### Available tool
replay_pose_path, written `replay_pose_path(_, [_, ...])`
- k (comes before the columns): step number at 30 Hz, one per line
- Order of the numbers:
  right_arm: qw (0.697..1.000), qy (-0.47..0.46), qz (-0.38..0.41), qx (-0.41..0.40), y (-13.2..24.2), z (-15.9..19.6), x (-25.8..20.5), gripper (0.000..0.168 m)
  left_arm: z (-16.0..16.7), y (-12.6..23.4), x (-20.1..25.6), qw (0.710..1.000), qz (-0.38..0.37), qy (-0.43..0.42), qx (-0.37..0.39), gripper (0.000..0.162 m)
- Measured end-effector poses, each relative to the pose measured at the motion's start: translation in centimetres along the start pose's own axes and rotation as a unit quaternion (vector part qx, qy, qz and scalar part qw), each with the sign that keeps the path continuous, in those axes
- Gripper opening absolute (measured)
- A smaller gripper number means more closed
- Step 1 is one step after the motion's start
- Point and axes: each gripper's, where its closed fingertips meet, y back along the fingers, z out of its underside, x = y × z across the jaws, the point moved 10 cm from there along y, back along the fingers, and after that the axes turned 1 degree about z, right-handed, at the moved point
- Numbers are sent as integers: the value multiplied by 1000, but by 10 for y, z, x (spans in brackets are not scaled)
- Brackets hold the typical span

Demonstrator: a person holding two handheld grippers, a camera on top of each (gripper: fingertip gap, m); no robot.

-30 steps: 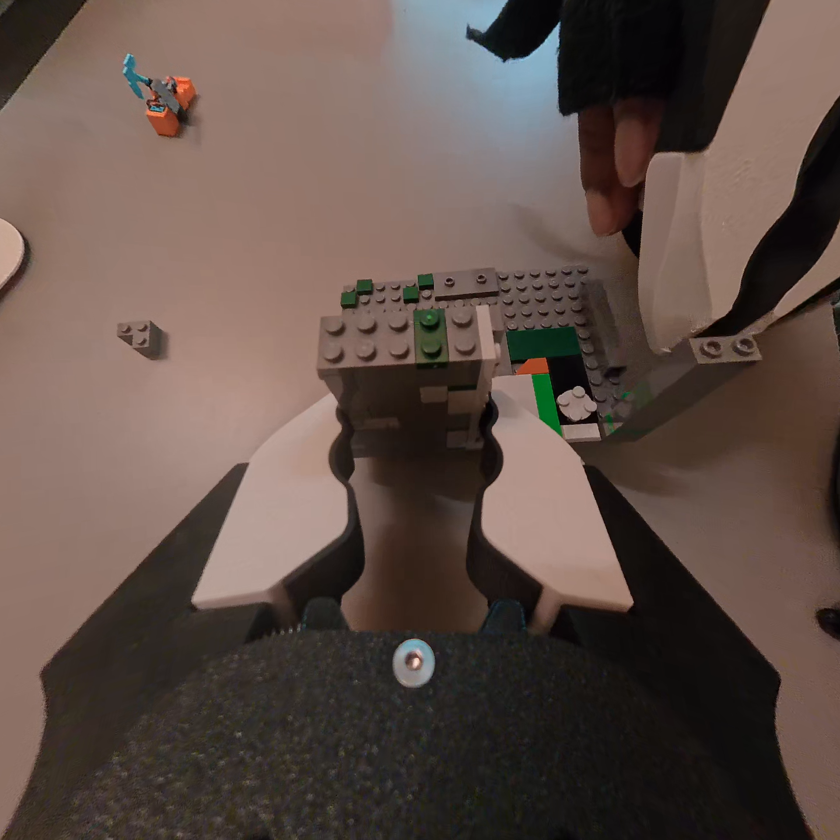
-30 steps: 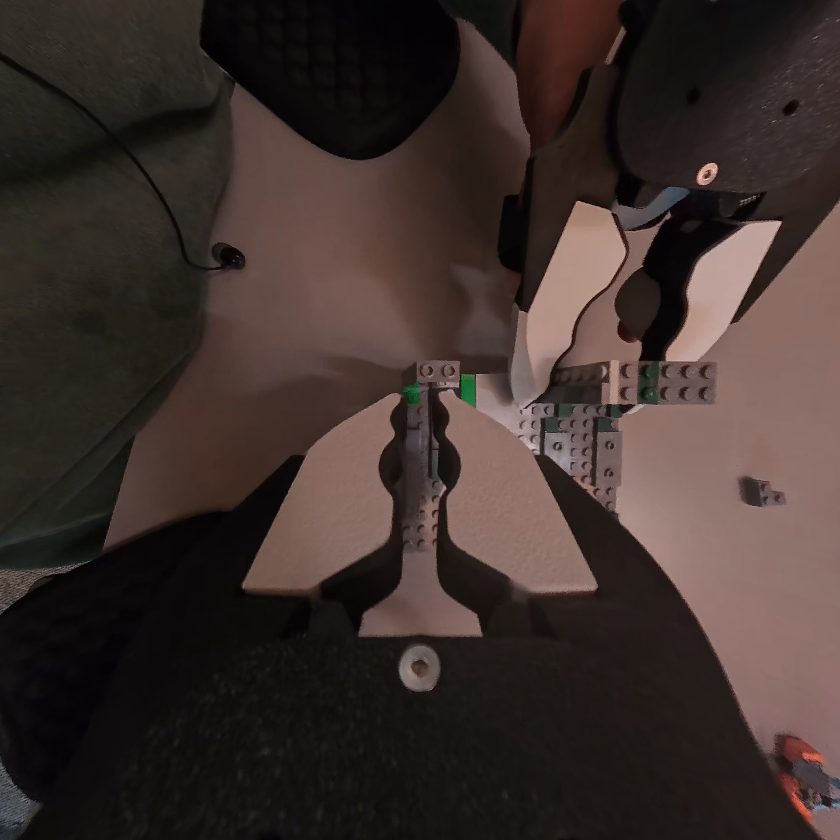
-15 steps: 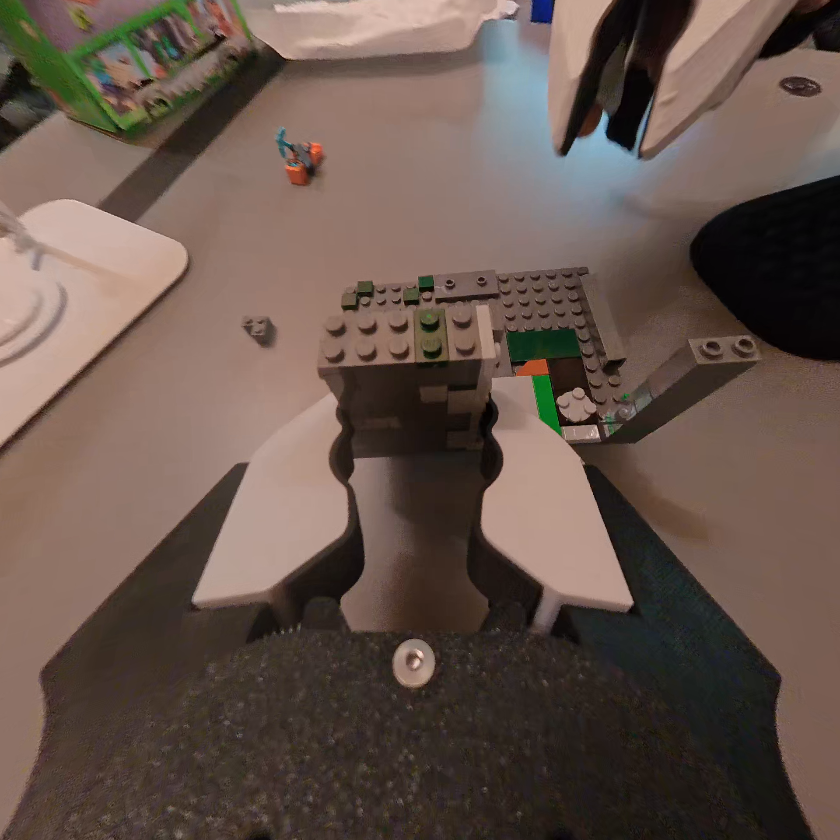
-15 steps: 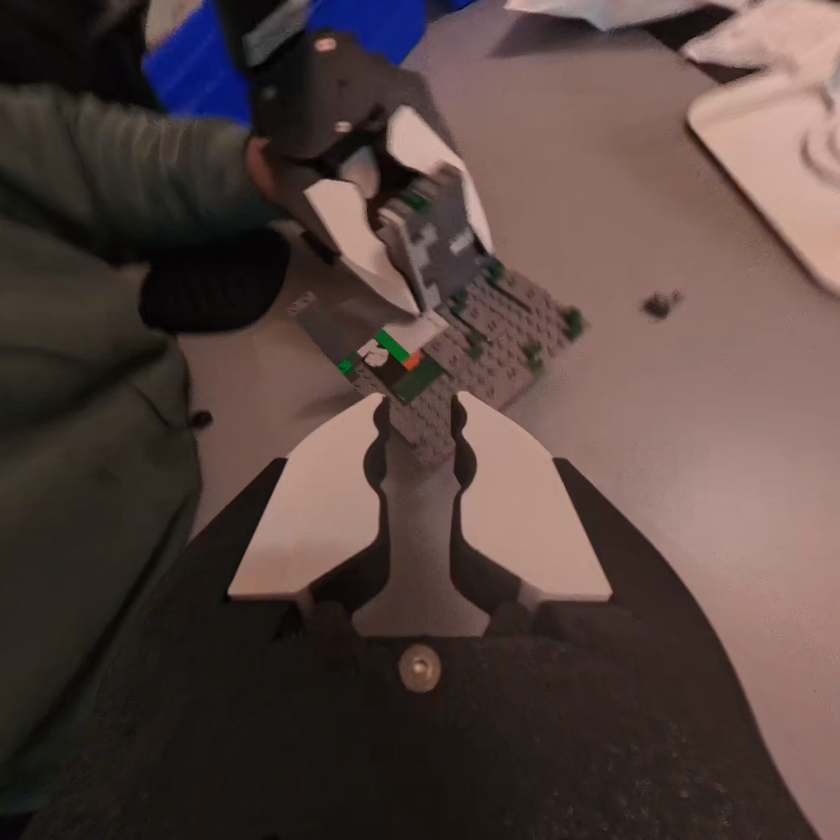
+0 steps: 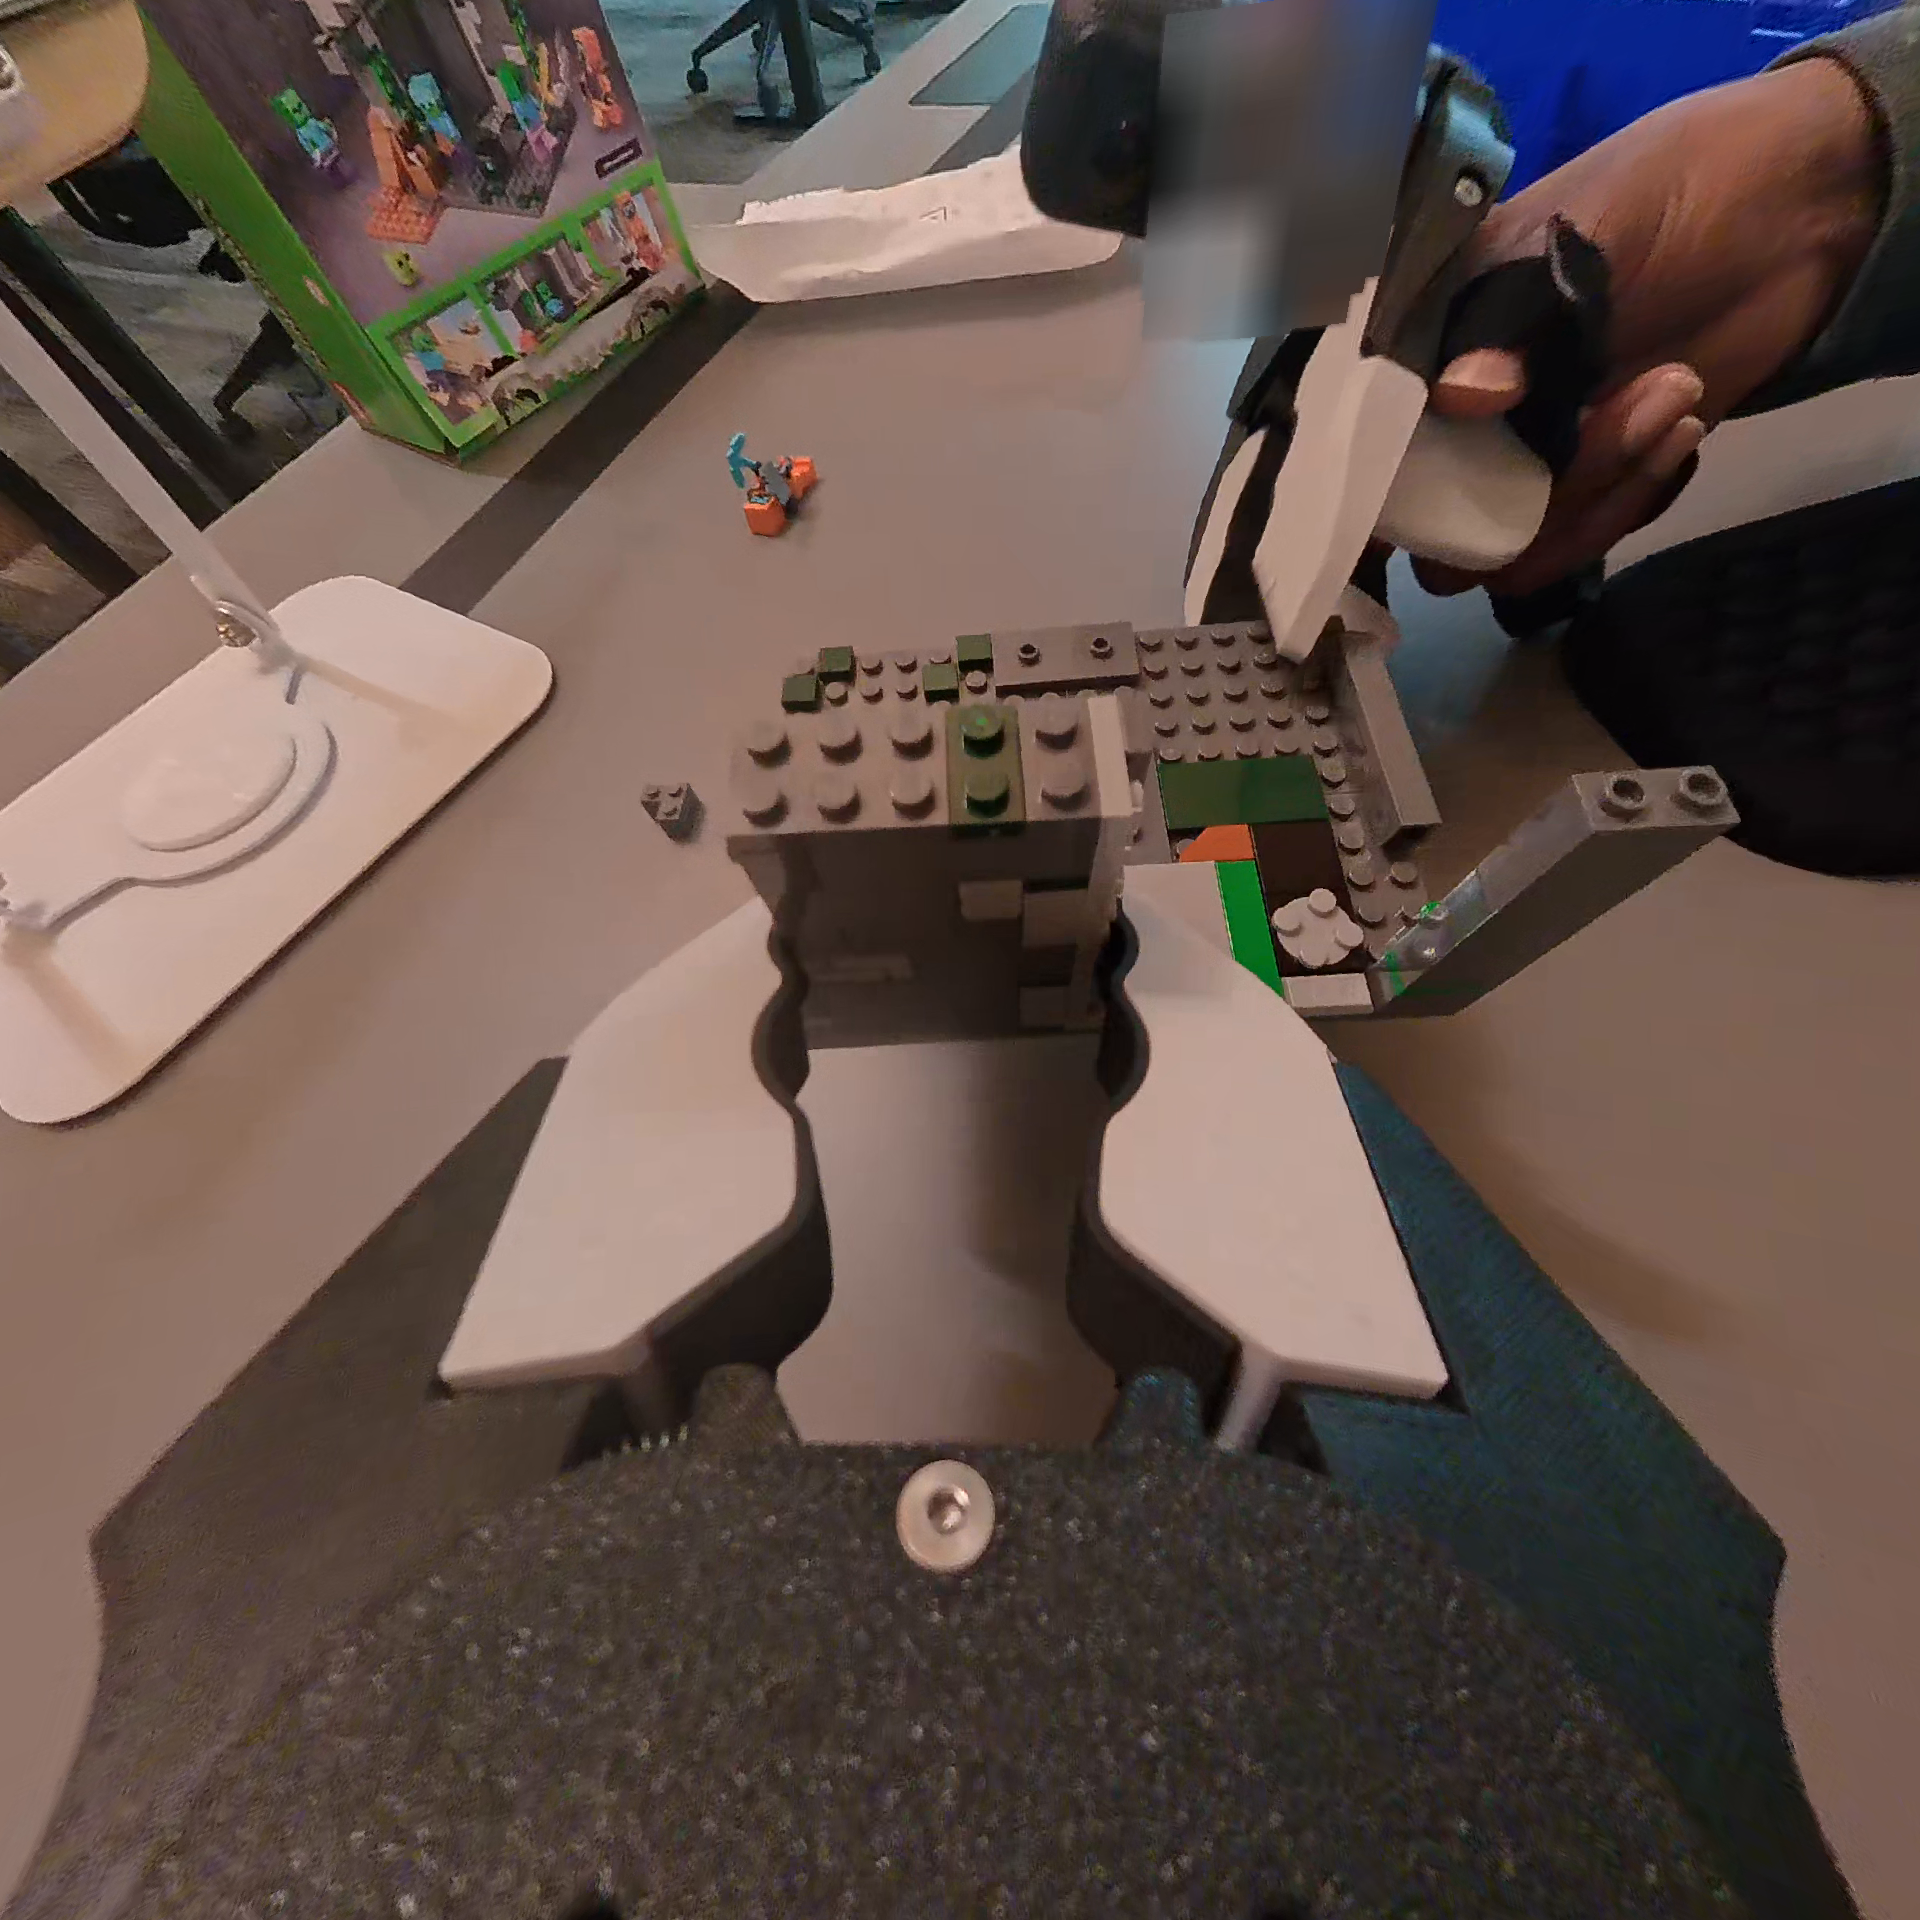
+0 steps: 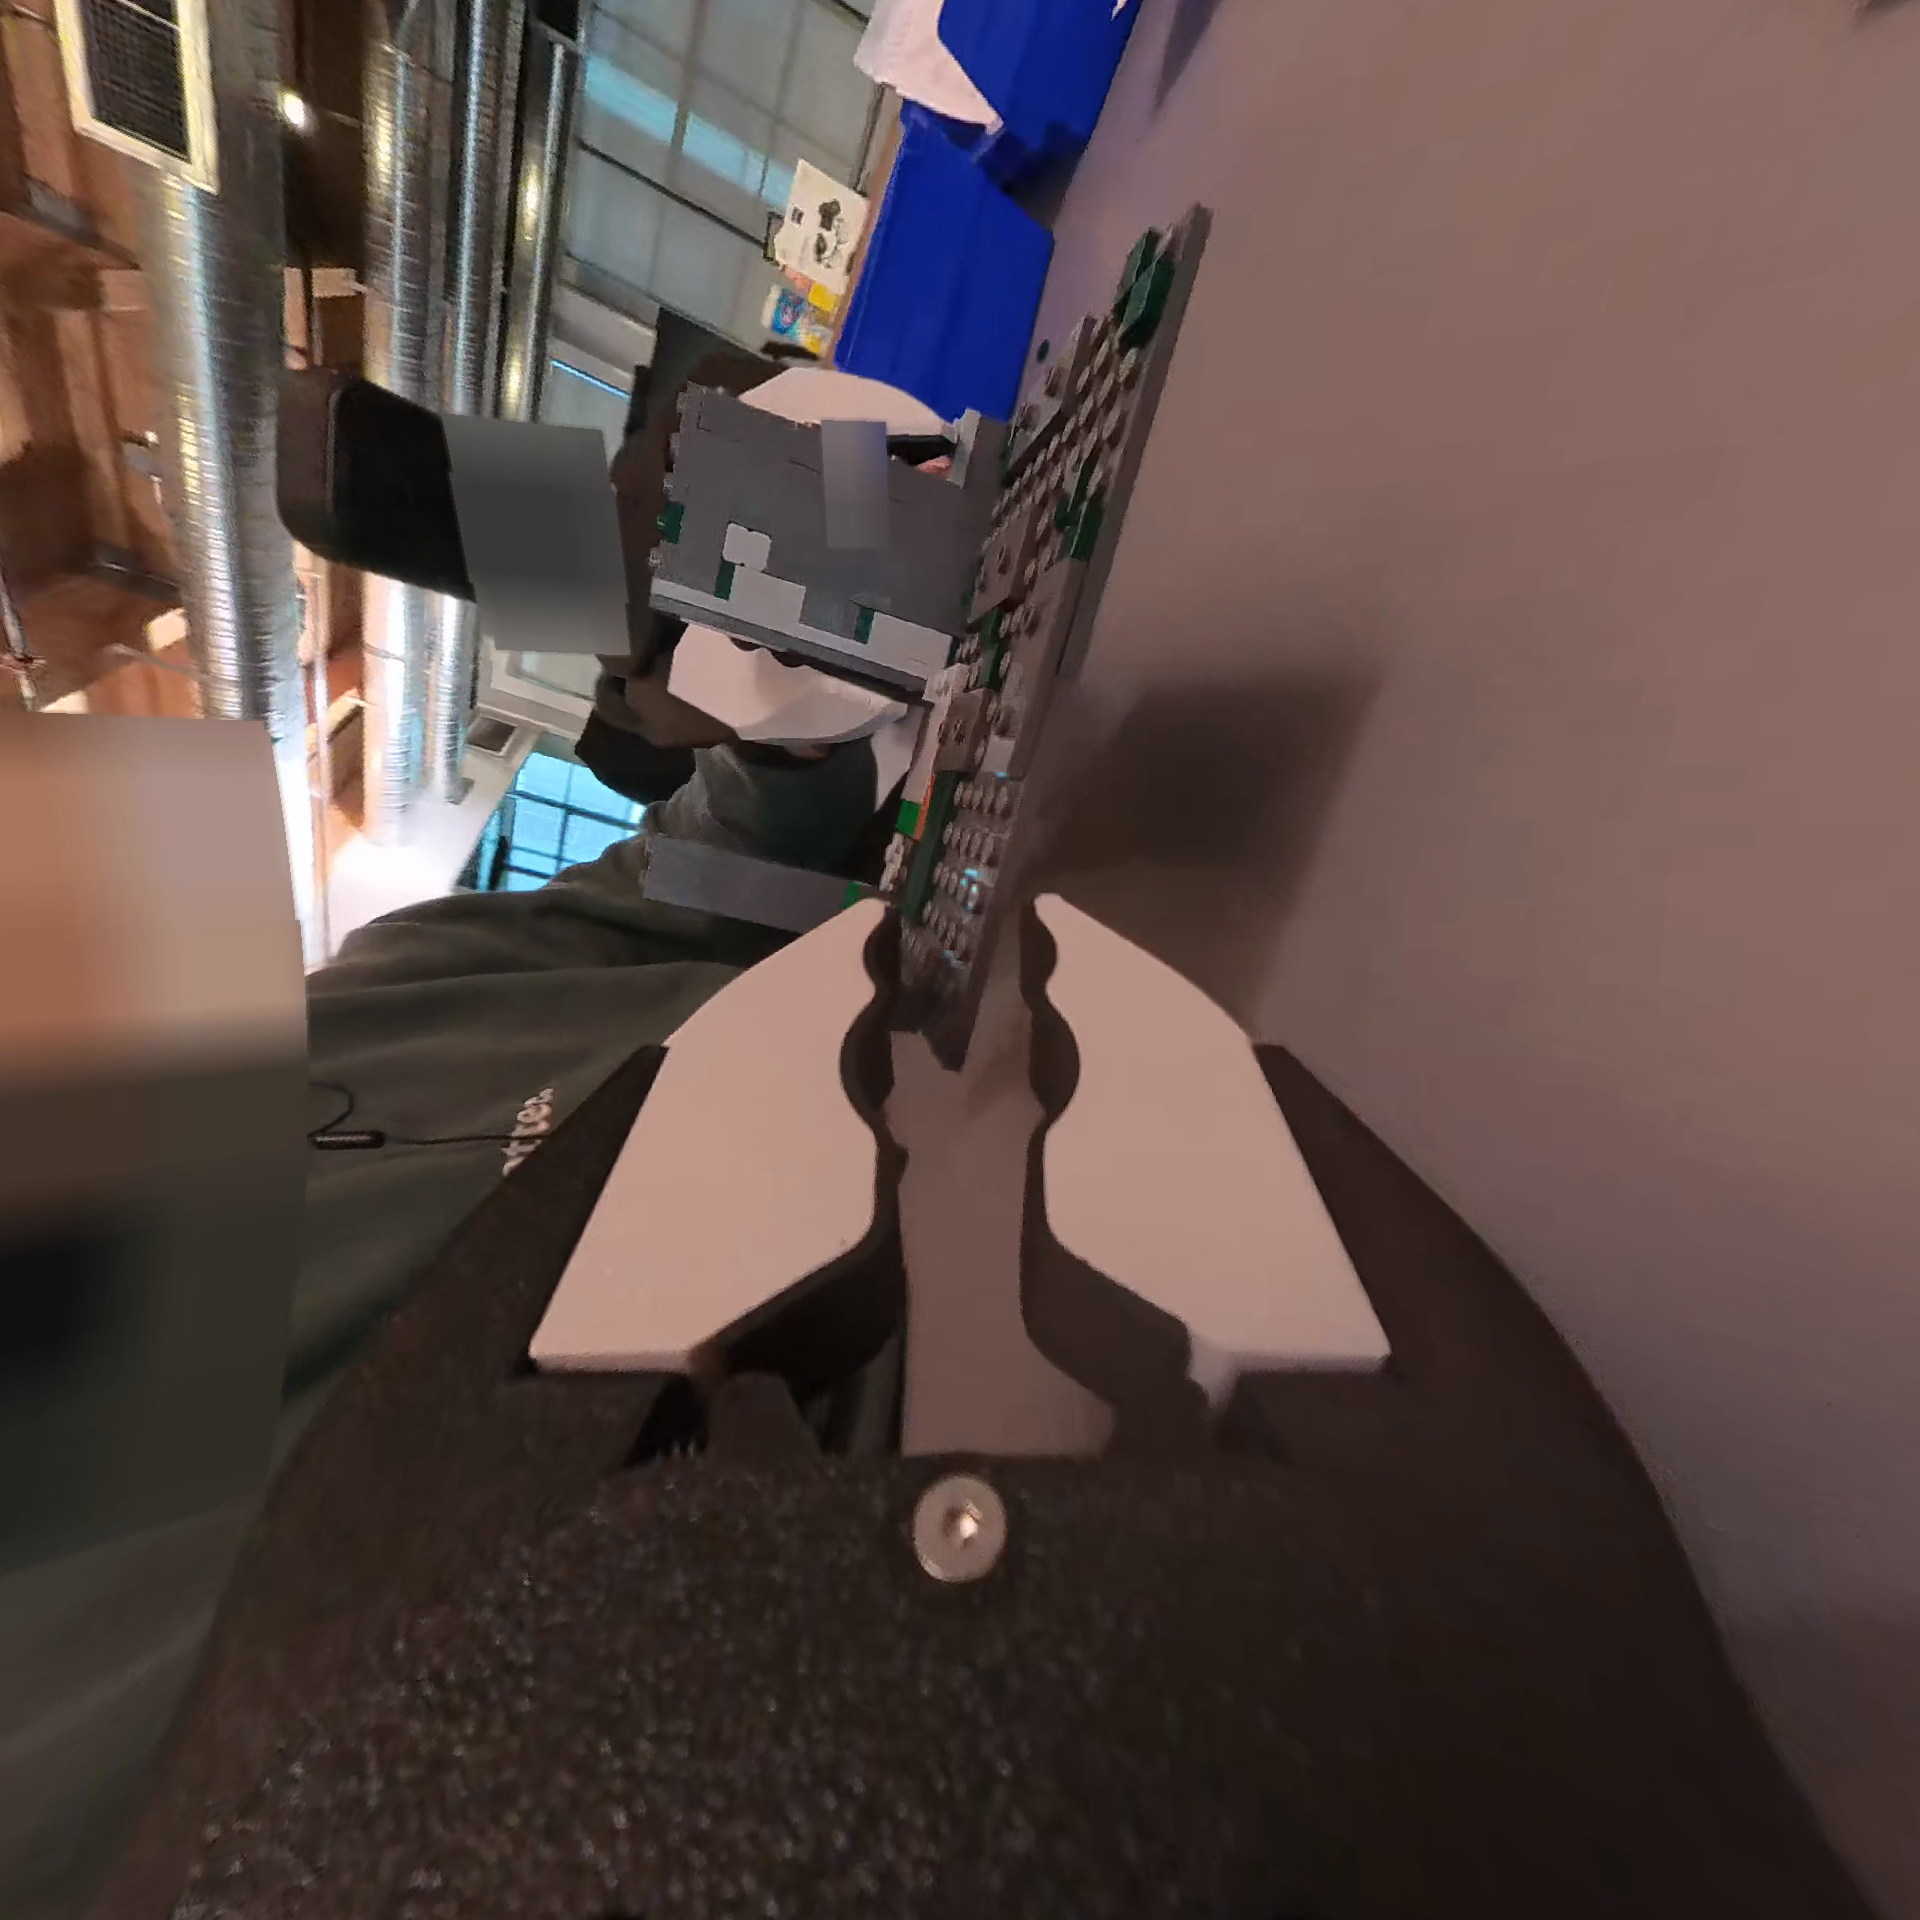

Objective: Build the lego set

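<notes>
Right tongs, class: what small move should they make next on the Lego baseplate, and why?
Probably close on the grey baseplate edge. The right tongs straddle its far-right corner with the jaws apart and a gap visible on one side. The left tongs already clamp the grey wall, so gripping the plate would likely steady the model for the next step.

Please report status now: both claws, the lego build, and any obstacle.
Left claw shut on grey wall. Right claw open around baseplate corner. Nothing in the way.
</notes>
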Motion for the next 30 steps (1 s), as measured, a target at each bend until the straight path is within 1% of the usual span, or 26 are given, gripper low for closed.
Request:
replay_pose_path(1, [1000, -8, -9, -2, -3, 0, 1, 18, 0, 1, 1, 1000, 0, 0, 2, 54])
replay_pose_path(2, [1000, -17, -17, -3, -6, 1, 2, 10, 0, 2, 1, 1000, 0, -1, 3, 54])
replay_pose_path(4, [999, -33, -36, 0, -10, 3, 4, 8, 1, 5, 1, 1000, -1, -5, 3, 54])
replay_pose_path(9, [997, -62, -55, 9, -14, 6, 9, 6, 5, 5, 2, 1000, -2, -15, -4, 54])
replay_pose_path(19, [983, -156, -85, 44, -22, 20, 18, 4, 9, 4, -6, 999, 34, -3, -16, 55])
replay_pose_path(22, [979, -173, -96, 52, -23, 20, 19, 4, 8, 5, -8, 999, 45, 0, -9, 60])
replay_pose_path(24, [978, -175, -98, 52, -23, 18, 18, 4, 8, 8, -10, 999, 52, 13, -8, 69])
replay_pose_path(26, [978, -177, -100, 50, -23, 17, 19, 4, 8, 15, -13, 998, 57, 30, 1, 72])
replay_pose_path(28, [978, -174, -100, 52, -20, 15, 19, 4, 10, 25, -16, 996, 62, 66, 14, 73])
replay_pose_path(30, [979, -166, -103, 57, -16, 12, 18, 5, 16, 35, -19, 989, 66, 126, 30, 66])
